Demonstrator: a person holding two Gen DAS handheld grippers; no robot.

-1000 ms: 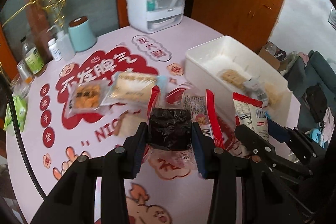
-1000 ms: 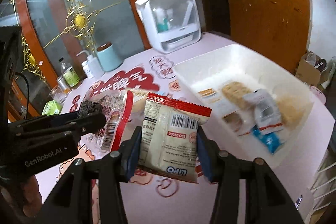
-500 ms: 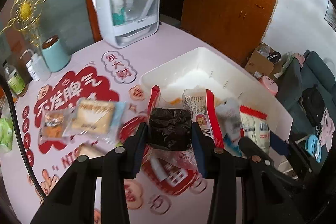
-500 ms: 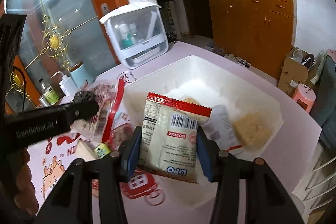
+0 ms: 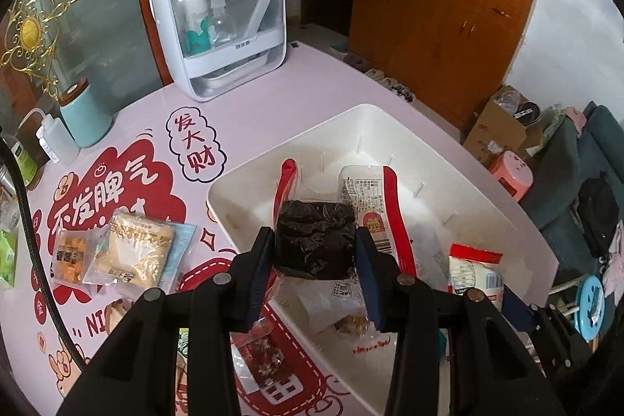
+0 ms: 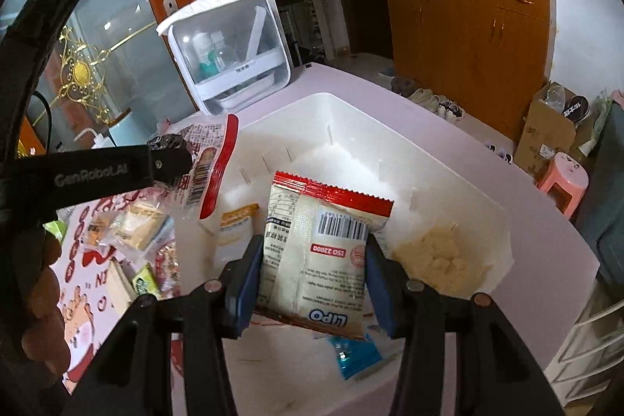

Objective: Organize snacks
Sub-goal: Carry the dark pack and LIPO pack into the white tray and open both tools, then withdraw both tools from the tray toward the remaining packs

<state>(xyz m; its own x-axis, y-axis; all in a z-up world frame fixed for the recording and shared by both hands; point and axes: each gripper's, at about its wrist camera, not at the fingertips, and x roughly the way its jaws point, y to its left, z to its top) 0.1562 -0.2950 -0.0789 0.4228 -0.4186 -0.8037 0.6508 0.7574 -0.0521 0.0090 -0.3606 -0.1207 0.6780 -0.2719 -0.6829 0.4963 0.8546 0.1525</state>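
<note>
White bin (image 5: 249,182) sits right under both claws, already holding a few packets. Left claw (image 5: 314,246) is clamped on a dark snack pack (image 5: 316,238); right claw (image 6: 312,268) pinches a cream biscuit bag (image 6: 316,252). Neither is dropped yet. Loose packets (image 5: 128,252) on the table (image 5: 312,84) left of the claws remain.

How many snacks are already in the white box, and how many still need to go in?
A few packets already lie in the white box, like the blue packet. The left gripper holds a dark snack and the right gripper a cream packet, both over the box. Several snacks on the table remain.
</note>
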